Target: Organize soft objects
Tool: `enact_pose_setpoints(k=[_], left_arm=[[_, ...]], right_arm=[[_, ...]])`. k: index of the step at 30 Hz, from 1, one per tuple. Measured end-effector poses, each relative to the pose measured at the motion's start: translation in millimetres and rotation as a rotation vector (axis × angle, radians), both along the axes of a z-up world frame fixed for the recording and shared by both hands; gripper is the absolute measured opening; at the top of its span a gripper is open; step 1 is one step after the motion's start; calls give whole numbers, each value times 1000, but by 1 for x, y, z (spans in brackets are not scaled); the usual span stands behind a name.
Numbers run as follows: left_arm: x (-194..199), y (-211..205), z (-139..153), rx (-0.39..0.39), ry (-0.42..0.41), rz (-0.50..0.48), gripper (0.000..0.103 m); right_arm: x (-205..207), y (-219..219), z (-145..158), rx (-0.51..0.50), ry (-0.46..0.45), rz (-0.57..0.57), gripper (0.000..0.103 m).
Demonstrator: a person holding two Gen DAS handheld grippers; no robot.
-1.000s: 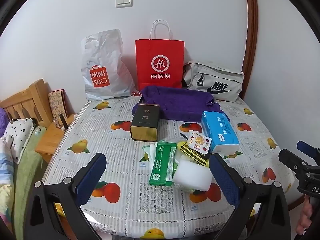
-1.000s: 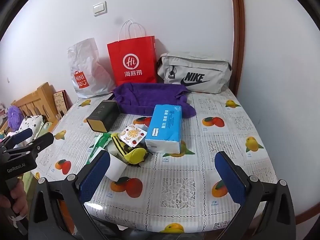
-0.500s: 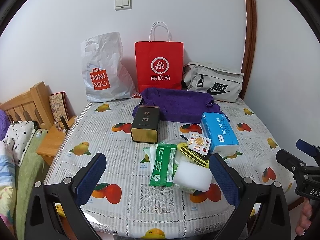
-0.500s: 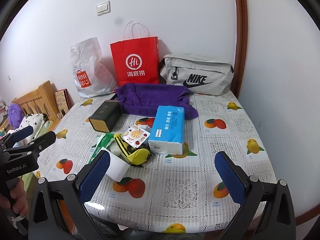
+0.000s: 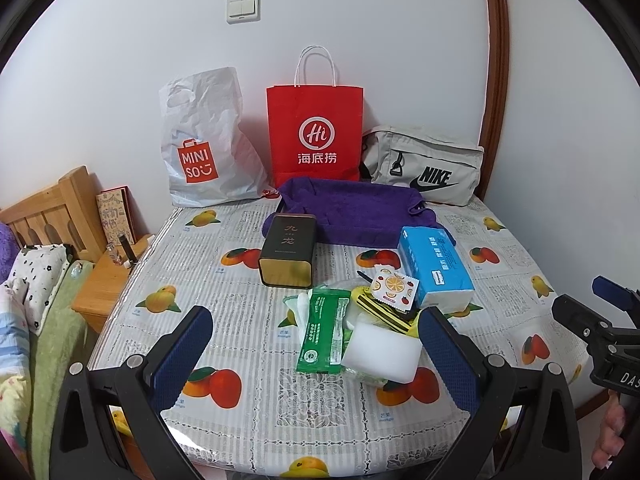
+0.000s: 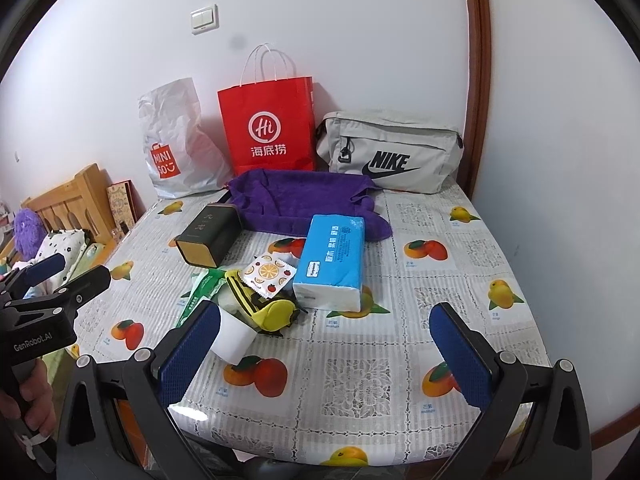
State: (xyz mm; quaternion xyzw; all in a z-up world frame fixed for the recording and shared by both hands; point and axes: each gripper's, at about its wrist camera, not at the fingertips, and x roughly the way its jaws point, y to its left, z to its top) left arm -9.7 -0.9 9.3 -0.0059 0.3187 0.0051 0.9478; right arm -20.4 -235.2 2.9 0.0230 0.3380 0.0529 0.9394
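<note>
A pile lies mid-table: a white sponge block [image 5: 382, 352], a green wet-wipe pack [image 5: 323, 328], a yellow striped pouch [image 6: 264, 304], a fruit-print sachet [image 5: 394, 288] and a blue tissue pack [image 5: 436, 266]. A purple towel [image 5: 352, 210] lies behind them. My left gripper [image 5: 316, 360] is open and empty, near the table's front edge, with the sponge between its fingers in view. My right gripper [image 6: 326, 350] is open and empty, in front of the pile. The tissue pack [image 6: 332, 256] and towel [image 6: 304, 198] also show in the right wrist view.
A dark tea tin [image 5: 288, 250] lies left of the pile. A Miniso bag [image 5: 204, 148], a red paper bag [image 5: 316, 132] and a grey Nike bag [image 5: 428, 170] stand against the wall. A wooden bedside stand [image 5: 106, 284] and bed are at the left.
Both grippers have tilted slightly, so the table sits a little lower in view. Nothing on the table has moved.
</note>
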Motion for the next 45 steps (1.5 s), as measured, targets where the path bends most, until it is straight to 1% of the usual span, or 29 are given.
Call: enact_pose_setpoints(k=[45], left_arm=[[-1, 0, 1, 2, 2, 0, 103]], right_arm=[[-1, 0, 0, -6, 4, -1, 103]])
